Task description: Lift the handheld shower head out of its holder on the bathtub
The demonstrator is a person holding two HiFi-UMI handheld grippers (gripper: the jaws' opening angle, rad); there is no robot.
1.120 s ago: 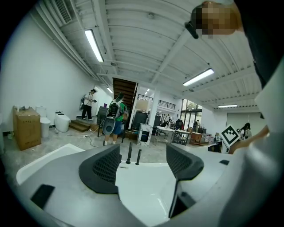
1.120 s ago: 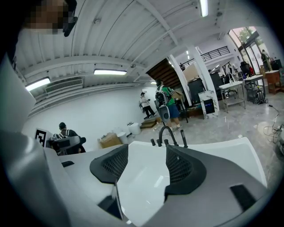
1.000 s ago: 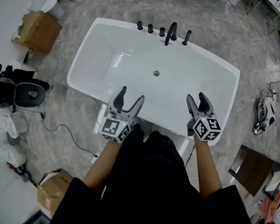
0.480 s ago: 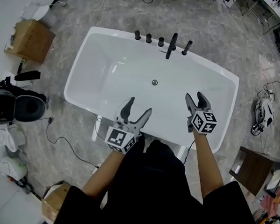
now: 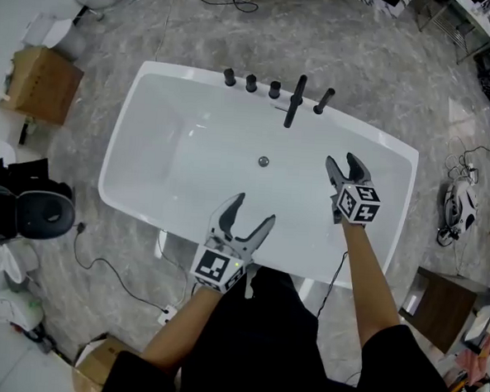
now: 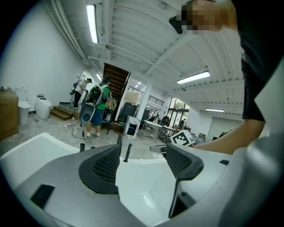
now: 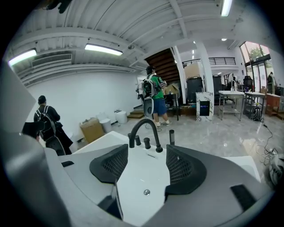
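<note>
Over the white bathtub, we hold both tools short of the target. The handheld shower head, a slim black rod, stands upright on the far rim, just right of the curved black spout and a row of three black knobs. Nothing touches it.

Our right gripper hovers above the basin's right half, its jaws apart and nothing held between them. In the right gripper view the spout shows through the gap, and the shower head rises just above the inner edge of the right-hand jaw. Our left gripper hangs over the near rim, its jaws spread wide and equally empty. It is well apart from the fittings, with the drain lying between it and them.

We judge the task to be at the approach, with the lift not yet begun. The right gripper is the nearer of the two and looks the likelier to do the work. The next move would call for a reach across the basin and a slight shift right, so that the rod and not the spout lies between the jaws. Then would come a firm close on the rod and a straight pull upward, since a tilt could jam it or knock the spout beside it.
</note>
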